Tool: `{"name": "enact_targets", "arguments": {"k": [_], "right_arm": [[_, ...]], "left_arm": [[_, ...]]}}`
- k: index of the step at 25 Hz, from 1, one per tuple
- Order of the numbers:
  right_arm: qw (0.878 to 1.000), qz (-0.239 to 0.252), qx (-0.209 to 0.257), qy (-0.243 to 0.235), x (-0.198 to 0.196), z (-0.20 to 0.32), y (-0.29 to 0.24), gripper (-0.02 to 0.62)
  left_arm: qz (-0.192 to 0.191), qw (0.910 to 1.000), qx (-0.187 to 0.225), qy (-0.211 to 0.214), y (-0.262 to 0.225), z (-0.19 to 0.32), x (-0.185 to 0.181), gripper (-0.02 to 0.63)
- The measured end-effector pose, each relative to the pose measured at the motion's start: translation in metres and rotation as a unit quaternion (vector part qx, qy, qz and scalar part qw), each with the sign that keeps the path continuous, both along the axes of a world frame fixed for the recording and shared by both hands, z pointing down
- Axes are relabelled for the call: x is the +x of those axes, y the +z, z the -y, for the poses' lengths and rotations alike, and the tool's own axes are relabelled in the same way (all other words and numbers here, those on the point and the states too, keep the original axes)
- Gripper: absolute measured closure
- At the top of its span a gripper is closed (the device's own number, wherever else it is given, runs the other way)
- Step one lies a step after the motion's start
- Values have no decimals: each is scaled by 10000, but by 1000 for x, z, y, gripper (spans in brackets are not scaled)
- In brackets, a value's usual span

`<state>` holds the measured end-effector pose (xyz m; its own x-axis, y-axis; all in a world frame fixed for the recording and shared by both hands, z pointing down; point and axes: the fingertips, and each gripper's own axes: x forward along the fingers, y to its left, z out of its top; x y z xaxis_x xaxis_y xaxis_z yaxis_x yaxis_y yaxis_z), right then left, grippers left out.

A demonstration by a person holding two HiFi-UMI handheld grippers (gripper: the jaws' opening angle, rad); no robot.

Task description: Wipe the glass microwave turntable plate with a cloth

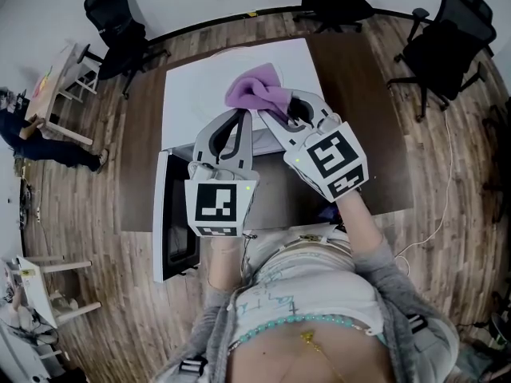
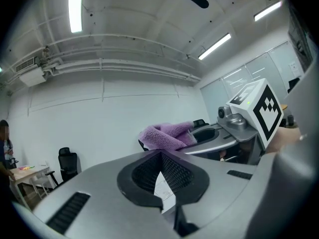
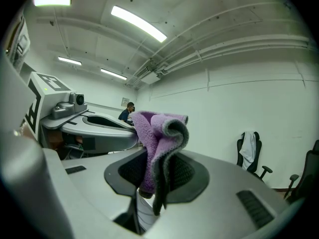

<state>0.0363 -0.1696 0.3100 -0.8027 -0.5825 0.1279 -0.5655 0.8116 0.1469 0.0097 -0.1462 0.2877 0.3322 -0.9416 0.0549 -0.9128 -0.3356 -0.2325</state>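
My right gripper (image 1: 279, 108) (image 3: 158, 169) is shut on a purple cloth (image 1: 254, 91) (image 3: 155, 133), which bunches up above its jaws. The cloth (image 2: 165, 136) and the right gripper (image 2: 203, 136) also show in the left gripper view. Beside it, my left gripper (image 1: 235, 121) (image 2: 160, 159) has its jaws together with nothing visible between them. Both grippers are raised and point up towards the wall and ceiling. A white microwave (image 1: 171, 216) stands below the left gripper on the table. No glass turntable plate shows in any view.
A white table top (image 1: 198, 86) lies past the grippers, on a brown surface (image 1: 363, 94). Black office chairs (image 1: 120, 30) (image 1: 443, 42) stand around. A person (image 1: 40, 146) is at the far left by a small table (image 1: 49, 86).
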Motion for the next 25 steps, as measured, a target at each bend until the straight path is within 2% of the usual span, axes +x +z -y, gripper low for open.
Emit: {"name": "enact_targets", "arguments": {"k": [8, 25], "right_arm": [[10000, 5, -46, -51, -4, 2, 2, 492], [10000, 17, -42, -25, 3, 8, 2, 492]], "left_arm": [[-182, 9998, -92, -39, 5, 4, -4, 601], [-171, 9998, -104, 51, 5, 12, 7, 601]]}}
